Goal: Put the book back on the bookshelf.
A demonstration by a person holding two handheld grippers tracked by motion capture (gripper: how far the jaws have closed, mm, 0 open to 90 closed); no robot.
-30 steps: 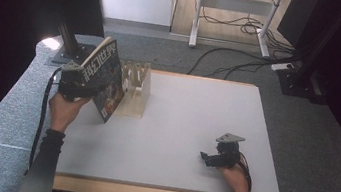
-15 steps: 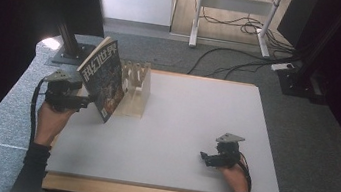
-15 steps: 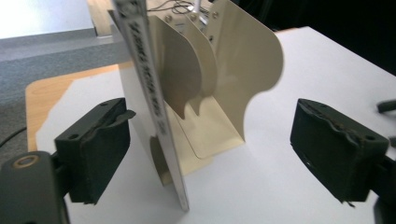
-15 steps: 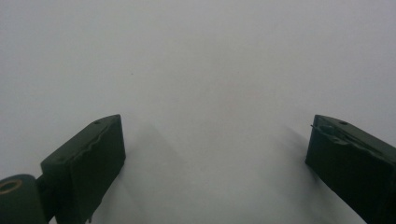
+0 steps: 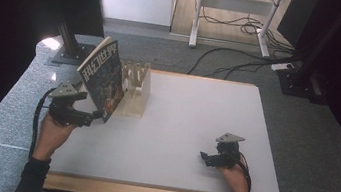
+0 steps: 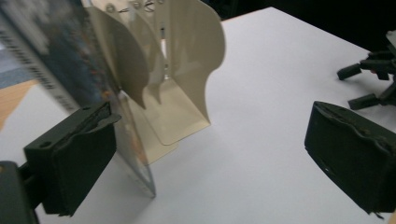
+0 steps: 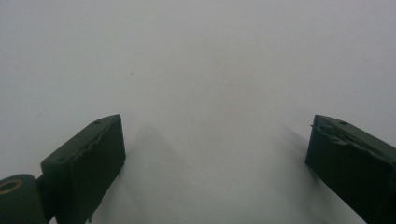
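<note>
Worktop (image 5: 194, 129): broad, matte white, wood-edged.

Book (image 5: 102, 79): glossy dark cover, thin, upright and tilted at our 10 o'clock, leaning on cream rack (image 5: 136, 91); rack looks like smooth bent sheet with curved dividers.

Step, we judge: book stood in or against rack. Left gripper (image 5: 96, 115): fingers spread wide, empty, one finger just beside book's bottom corner.

Right gripper (image 5: 205, 158): at 4 o'clock, fingers wide, empty, resting.

Next: we check book stands, draw left clear.

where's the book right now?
High view: the book stands tilted at the table's far-left, leaning against the cream bookend rack, with the open left gripper at its lower corner.
</note>
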